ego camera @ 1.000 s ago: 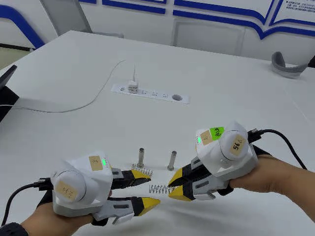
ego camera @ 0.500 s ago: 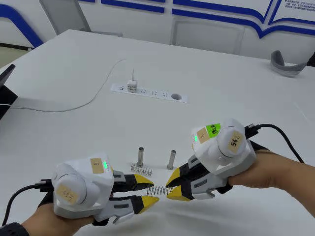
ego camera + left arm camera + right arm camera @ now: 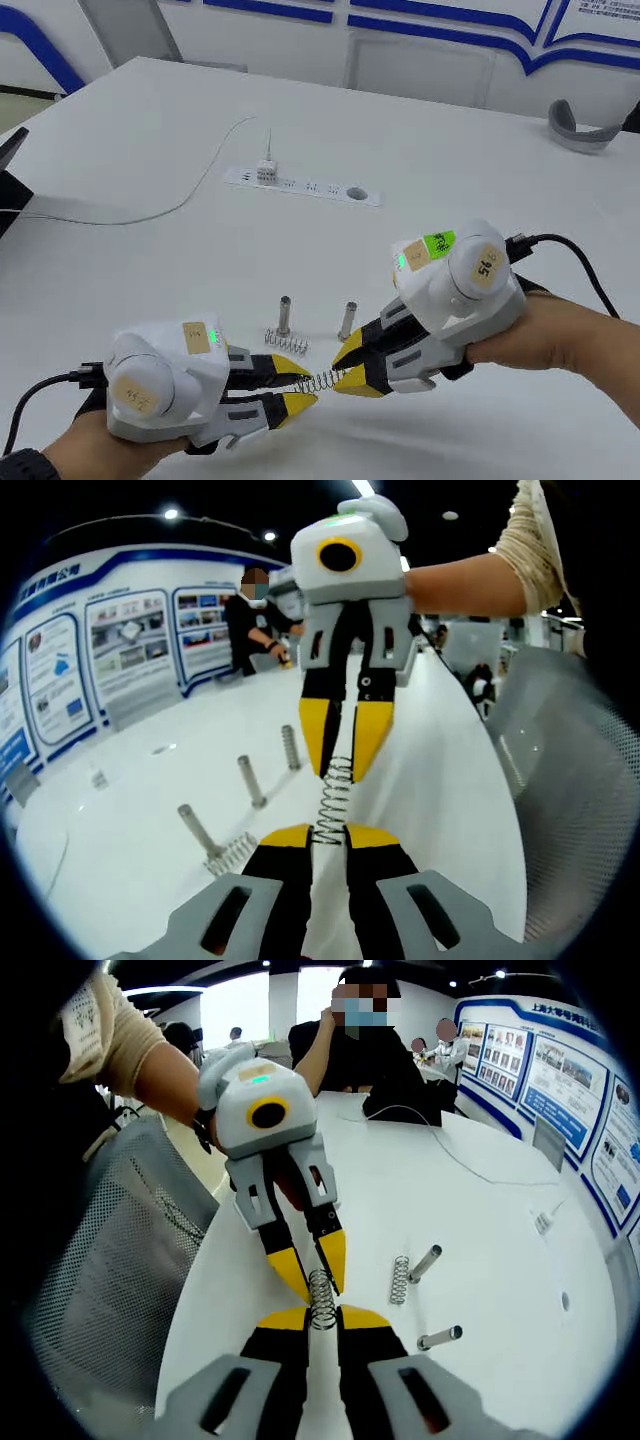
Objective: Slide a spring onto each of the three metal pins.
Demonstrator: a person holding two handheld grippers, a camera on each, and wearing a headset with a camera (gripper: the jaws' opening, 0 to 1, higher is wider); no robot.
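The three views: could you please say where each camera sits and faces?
Head view: on the headset, facing forward and down at the table; left gripper and right gripper show.
Left gripper view: on the left gripper, facing the right one; own fingers below.
Right gripper view: on the right gripper, facing the left one; own fingers below.
All share the spring.

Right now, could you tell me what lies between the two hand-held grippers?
A spring spans the gap between the left hand-held gripper and the right hand-held gripper, one end within each pair of jaws, as the head view shows.
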